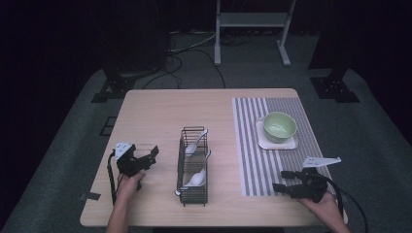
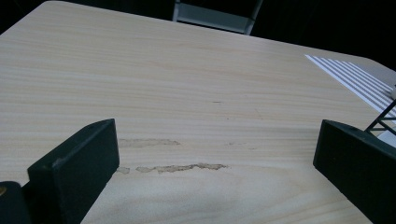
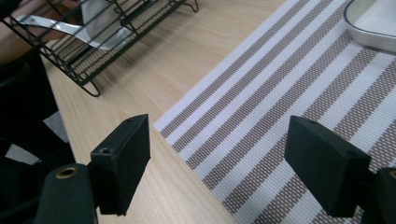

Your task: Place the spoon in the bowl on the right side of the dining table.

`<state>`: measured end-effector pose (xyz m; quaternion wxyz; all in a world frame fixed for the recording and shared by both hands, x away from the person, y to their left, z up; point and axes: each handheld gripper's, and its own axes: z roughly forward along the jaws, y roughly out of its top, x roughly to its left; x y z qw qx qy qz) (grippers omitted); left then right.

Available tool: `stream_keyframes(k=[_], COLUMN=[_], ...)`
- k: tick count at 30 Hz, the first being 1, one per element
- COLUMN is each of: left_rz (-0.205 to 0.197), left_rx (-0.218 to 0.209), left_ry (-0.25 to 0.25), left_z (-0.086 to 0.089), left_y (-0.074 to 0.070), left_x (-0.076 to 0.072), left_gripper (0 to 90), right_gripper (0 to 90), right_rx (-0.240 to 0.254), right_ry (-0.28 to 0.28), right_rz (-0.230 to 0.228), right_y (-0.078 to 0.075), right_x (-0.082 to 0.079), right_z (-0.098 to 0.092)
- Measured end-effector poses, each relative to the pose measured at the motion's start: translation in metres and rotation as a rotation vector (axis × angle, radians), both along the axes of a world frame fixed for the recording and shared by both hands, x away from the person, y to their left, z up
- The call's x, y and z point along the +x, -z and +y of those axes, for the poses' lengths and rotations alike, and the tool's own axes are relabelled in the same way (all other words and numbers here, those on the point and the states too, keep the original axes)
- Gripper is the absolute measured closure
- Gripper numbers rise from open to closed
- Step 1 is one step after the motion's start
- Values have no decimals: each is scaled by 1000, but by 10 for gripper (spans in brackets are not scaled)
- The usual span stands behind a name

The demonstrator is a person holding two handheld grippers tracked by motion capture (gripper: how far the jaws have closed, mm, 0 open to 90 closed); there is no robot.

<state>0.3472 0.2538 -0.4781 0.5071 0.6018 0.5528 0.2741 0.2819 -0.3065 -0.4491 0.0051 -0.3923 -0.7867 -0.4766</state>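
Both my grippers stand wide and empty. The spoons (image 1: 197, 178) lie in the wire rack (image 1: 193, 194) at the table's near edge, handles pointing away; my left gripper (image 1: 145, 158) is nearer than my right gripper (image 1: 283, 180).

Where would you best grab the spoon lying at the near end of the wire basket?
Probably by its handle, coming from above. The near spoon lies low in the wire basket, bowl down, handle slanting up above the rim, where jaws could straddle it.
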Motion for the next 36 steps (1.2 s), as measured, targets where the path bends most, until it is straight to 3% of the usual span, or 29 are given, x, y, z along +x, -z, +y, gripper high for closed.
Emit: stream_keyframes(k=[3, 10, 19, 36], left_rz=[3, -1, -3, -1], left_rx=[0, 9, 7, 13], left_ry=[1, 4, 2, 6], left_z=[0, -1, -1, -1], left_y=[0, 0, 0, 0], left_x=[0, 0, 0, -1], left_gripper=[0, 0, 0, 0], right_gripper=[215, 202, 199, 183], right_rx=[13, -18, -12, -37], right_ry=[-13, -54, -74, -129], right_rz=[3, -3, 23, 10], right_y=[-4, -8, -7, -20], right_x=[2, 6, 10, 20], right_z=[2, 15, 19, 37])
